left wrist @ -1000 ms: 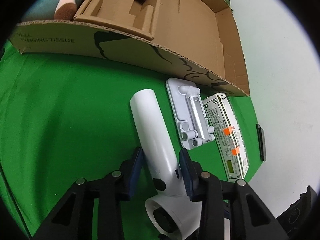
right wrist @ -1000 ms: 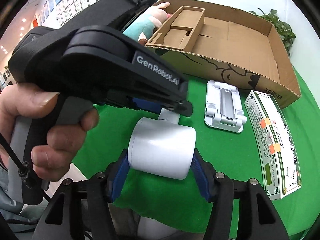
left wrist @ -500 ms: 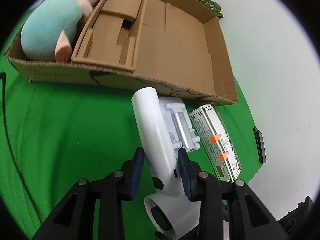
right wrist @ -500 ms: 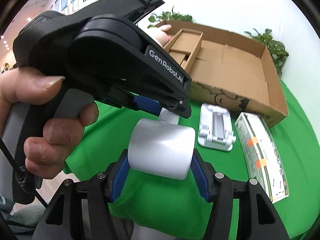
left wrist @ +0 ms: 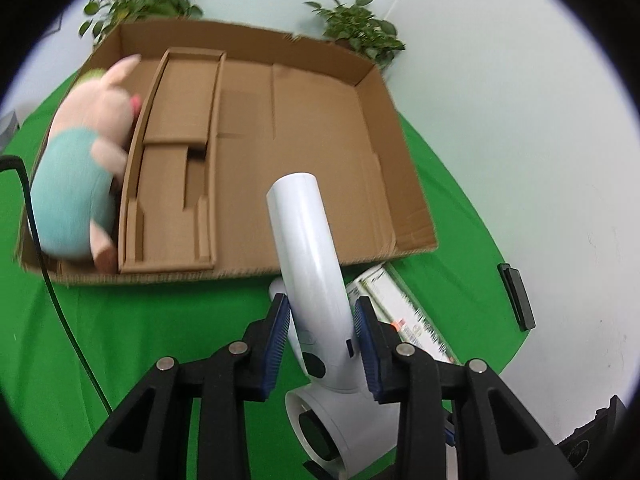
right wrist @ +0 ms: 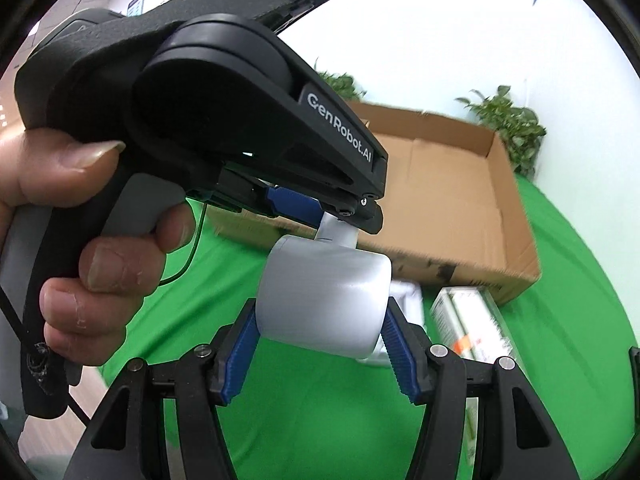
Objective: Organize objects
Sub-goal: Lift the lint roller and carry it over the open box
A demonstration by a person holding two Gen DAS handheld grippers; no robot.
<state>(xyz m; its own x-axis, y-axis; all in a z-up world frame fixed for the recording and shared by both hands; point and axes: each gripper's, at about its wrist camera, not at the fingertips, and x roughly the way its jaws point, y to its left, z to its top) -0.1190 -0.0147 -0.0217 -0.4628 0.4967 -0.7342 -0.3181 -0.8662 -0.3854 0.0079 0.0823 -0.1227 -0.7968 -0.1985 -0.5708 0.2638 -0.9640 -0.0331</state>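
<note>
A white hair dryer (left wrist: 304,232) hangs in the air above the green cloth (left wrist: 140,320), held by both grippers. My left gripper (left wrist: 322,320) is shut on its handle, which points up toward the cardboard box (left wrist: 320,140). In the right wrist view, my right gripper (right wrist: 320,322) is shut on the dryer's wide barrel (right wrist: 324,292). There the left gripper (right wrist: 320,212) comes in from above left, a hand (right wrist: 80,248) around its grip. The box (right wrist: 452,200) stands open just behind.
A plush pig (left wrist: 80,160) lies in the box's left end beside a cardboard insert (left wrist: 176,168). A green-and-white carton (right wrist: 468,320) and a white folding stand (right wrist: 404,292) lie on the cloth below the dryer. A black cable (left wrist: 52,280) crosses the left side. Potted plants (left wrist: 360,28) stand behind.
Both grippers have risen with the hair dryer, lifting it off the cloth. The left wrist has rolled and the box's inside has come into fuller view. The grips are unchanged.
</note>
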